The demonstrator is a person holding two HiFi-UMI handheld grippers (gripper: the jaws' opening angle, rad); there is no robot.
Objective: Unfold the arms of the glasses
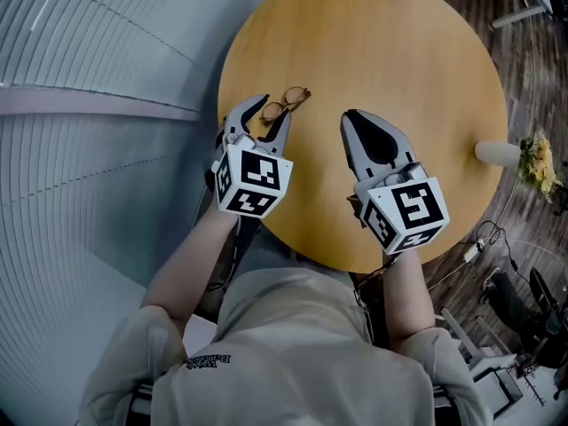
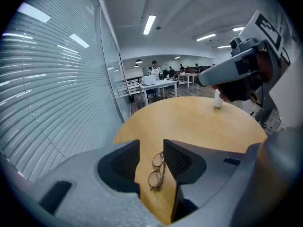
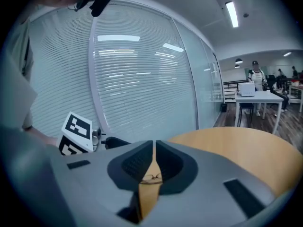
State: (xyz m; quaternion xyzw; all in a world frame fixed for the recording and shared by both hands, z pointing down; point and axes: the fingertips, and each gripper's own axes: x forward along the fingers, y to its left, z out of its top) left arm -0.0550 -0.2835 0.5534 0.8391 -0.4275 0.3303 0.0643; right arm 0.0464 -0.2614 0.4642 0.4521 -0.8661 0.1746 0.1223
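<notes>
Left tongs [image 1: 269, 118] hover with jaws apart, just short of the glasses [image 1: 286, 102] lying near the table's [image 1: 382, 51] left edge. Right tongs [image 1: 353, 118] are closed and empty. Best to pin the frame lightly, then swing one arm out slowly.

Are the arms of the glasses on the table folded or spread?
Folded: the glasses lie flat on the table, and no arm sticks out; the arms run close along the front.
</notes>
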